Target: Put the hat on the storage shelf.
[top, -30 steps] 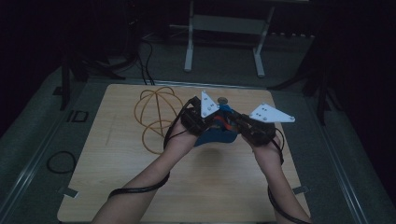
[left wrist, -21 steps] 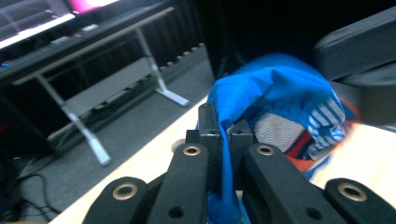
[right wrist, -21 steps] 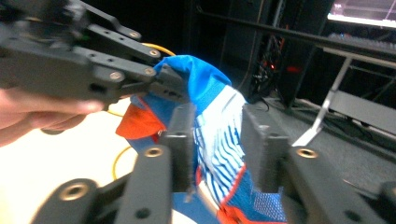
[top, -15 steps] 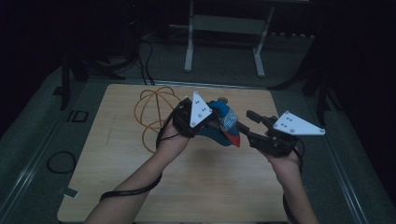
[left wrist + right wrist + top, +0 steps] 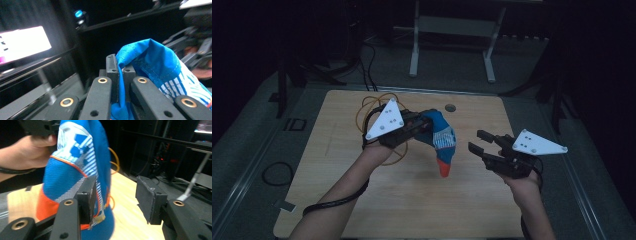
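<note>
Sock (image 5: pixel 440 138) hangs pinched in left tongs (image 5: pixel 119 72); right tongs (image 5: pixel 479 141) gape wide, holding nothing.

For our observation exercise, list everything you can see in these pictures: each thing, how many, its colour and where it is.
Sock: one, blue with white stripes and orange toe, hanging from the left gripper above the table.
Cord: one, orange, looped on the table's far left part.
Table: one, light wood.
Frame: one, pale metal, on the floor beyond the table.
Left gripper: black, shut on the sock.
Right gripper: black, open, beside the sock.
</note>
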### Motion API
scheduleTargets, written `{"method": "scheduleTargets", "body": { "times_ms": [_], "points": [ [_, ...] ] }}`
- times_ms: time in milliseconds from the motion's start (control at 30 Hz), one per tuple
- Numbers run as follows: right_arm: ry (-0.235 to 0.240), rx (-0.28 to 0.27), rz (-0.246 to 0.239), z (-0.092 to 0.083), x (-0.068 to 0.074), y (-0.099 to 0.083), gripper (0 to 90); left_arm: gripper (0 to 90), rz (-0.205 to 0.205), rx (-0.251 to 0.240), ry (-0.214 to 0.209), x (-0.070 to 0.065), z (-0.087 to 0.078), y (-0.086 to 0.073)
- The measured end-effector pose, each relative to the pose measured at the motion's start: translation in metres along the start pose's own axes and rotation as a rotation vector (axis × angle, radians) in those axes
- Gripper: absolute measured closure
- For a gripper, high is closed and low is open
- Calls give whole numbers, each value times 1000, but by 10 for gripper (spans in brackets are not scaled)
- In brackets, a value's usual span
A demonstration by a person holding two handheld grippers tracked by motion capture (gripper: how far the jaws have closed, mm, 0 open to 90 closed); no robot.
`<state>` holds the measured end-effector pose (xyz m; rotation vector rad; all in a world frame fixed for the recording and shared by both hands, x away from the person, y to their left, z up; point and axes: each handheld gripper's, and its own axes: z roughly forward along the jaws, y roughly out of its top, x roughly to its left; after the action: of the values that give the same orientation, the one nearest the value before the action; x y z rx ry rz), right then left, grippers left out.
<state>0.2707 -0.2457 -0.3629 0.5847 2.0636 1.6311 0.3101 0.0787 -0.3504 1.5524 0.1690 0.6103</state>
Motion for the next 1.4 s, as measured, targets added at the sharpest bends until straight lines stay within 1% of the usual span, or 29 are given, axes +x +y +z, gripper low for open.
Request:
{"method": "scheduleTargets", "body": {
  "times_ms": [67,133,167,200,267,300,367,467,500,533,567,600,667,733,800,867,900,967,1000,1033,1100,1133,1167,1233,1400],
  "points": [
    [37,-6,2,1,6,-1,511,893,-31,-32,-67,1,-1,-1],
    [61,-11,2,3,12,-2,509,893,-28,-54,-113,1,-2,-2],
    [61,-11,2,3,12,-2,509,893,-28,-54,-113,1,-2,-2],
    [75,-10,-1,4,16,-2,505,893,-24,-70,-157,-1,-2,-2],
    [105,-18,-3,6,24,-3,497,893,-38,-103,-221,-2,-2,-3],
    [117,-20,-5,8,27,-4,495,893,-45,-118,-236,-3,-2,-2],
    [135,-11,-7,12,32,-7,483,893,-65,-152,-290,-4,-2,-1],
    [158,-7,3,17,37,-11,479,893,-94,-174,-328,-6,-2,0],
    [166,-6,7,18,39,-12,479,893,-88,-171,-322,-8,-1,0],
    [170,-11,12,19,40,-12,479,893,-86,-173,-334,-9,0,0],
    [175,-19,11,20,41,-11,479,893,-82,-177,-337,-10,1,0],
    [182,-23,10,21,43,-11,488,892,-77,-171,-334,-12,1,0],
    [173,-26,1,23,45,-9,499,893,-82,-174,-345,-14,3,0],
    [173,-27,7,25,45,-8,520,892,-71,-168,-341,-15,4,0],
    [165,-33,5,27,46,-7,538,892,-73,-167,-321,-15,5,0],
    [159,-34,8,28,46,-7,600,892,-80,-174,-312,-14,6,-1],
    [153,-34,9,29,46,-6,610,892,-83,-171,-303,-14,6,-1],
    [142,-32,14,31,46,-6,661,892,-96,-172,-302,-13,7,-3],
    [133,-33,16,32,45,-6,673,892,-97,-166,-293,-13,7,-3],
    [126,-28,18,33,45,-6,730,892,-101,-167,-296,-13,7,-4],
    [110,-24,11,34,44,-7,793,891,-99,-159,-288,-13,6,-4],
    [102,-20,11,34,44,-7,851,892,-98,-158,-290,-13,6,-5],
    [97,-21,7,34,43,-7,880,892,-94,-155,-280,-12,4,-5],
    [79,-23,11,32,42,-6,893,892,-98,-148,-276,-11,3,-5],
    [52,-46,34,24,35,-5,899,890,-80,-113,-248,-9,-3,-5]
  ]
}}
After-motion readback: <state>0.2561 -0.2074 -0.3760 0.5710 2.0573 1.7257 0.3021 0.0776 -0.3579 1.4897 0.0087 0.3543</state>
